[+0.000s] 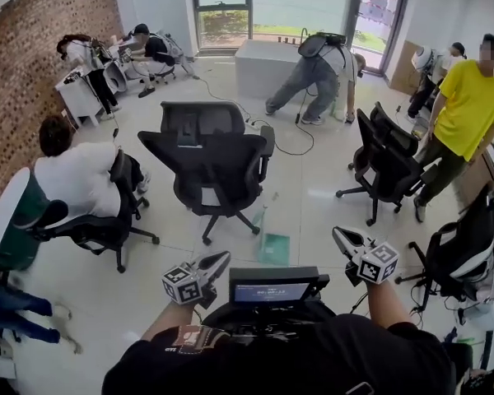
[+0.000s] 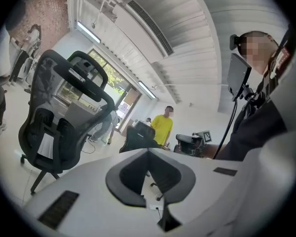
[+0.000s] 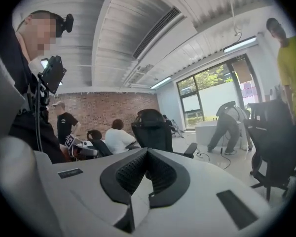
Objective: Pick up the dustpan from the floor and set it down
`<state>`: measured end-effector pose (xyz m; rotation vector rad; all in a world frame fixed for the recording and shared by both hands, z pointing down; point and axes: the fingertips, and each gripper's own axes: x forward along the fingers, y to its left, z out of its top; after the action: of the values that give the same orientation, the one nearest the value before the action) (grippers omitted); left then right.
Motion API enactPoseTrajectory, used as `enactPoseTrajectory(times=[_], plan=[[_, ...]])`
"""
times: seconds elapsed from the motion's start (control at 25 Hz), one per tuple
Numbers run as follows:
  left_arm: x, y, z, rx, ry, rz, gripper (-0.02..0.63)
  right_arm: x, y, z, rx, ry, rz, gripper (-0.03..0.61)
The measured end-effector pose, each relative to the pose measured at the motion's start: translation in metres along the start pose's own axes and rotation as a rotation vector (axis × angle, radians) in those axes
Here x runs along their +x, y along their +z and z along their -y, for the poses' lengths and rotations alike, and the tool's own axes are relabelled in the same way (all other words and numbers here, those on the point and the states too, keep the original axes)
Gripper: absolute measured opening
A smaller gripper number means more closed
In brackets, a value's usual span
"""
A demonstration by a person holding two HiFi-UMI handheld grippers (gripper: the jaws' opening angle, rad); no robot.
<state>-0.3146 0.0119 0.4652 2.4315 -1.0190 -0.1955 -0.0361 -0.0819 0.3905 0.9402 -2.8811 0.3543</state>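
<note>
The dustpan (image 1: 273, 248) is a flat teal pan with a pale handle. It lies on the white floor just behind the black office chair (image 1: 210, 159), only in the head view. My left gripper (image 1: 221, 258) is held level near my chest, below and left of the dustpan, its jaws shut on nothing. My right gripper (image 1: 338, 234) hovers to the dustpan's right, also shut and empty. In the left gripper view my left gripper (image 2: 148, 151) shows pads pressed together. In the right gripper view my right gripper (image 3: 147, 151) looks the same. Neither gripper touches the dustpan.
A second black chair (image 1: 387, 164) stands at the right, beside a person in a yellow shirt (image 1: 471, 105). A seated person in white (image 1: 72, 183) is at the left. A white block (image 1: 267, 66) and a person bending over (image 1: 321, 71) are farther back. A cable (image 1: 292, 146) runs across the floor.
</note>
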Motion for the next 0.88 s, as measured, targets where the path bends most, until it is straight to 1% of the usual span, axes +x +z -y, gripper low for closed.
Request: enactPoseTrajectory(times=[0.08,0.16,0.28,0.36,0.44,0.6,0.76,0.88], plan=[[-0.035,-0.006,0.008,0.009,-0.025,0.013,0.022,-0.012,-0.004,-0.035,-0.003,-0.025,0.010,0.011],[-0.052,-0.009,0.021,0.011,-0.052,0.041,0.023,-0.031,-0.002,-0.062,-0.028,-0.031,0.016,0.011],[-0.056,-0.014,0.047,0.035,-0.094,0.066,0.022,-0.066,-0.001,-0.087,-0.025,-0.050,0.039,0.011],[-0.051,-0.021,0.066,0.044,-0.117,0.076,0.023,-0.089,-0.009,-0.095,-0.010,-0.065,0.052,0.011],[-0.050,-0.035,0.090,0.046,-0.138,0.075,0.023,-0.116,-0.022,-0.105,-0.001,-0.076,0.046,0.011],[-0.055,-0.068,0.160,0.053,-0.159,0.048,0.023,-0.188,-0.047,-0.133,0.002,-0.079,0.028,0.011],[-0.046,-0.125,0.247,0.069,-0.148,0.039,0.023,-0.289,-0.098,-0.157,-0.015,-0.036,0.015,0.011],[-0.029,-0.168,0.318,0.031,-0.129,0.064,0.023,-0.367,-0.139,-0.165,-0.003,0.002,-0.019,0.011]])
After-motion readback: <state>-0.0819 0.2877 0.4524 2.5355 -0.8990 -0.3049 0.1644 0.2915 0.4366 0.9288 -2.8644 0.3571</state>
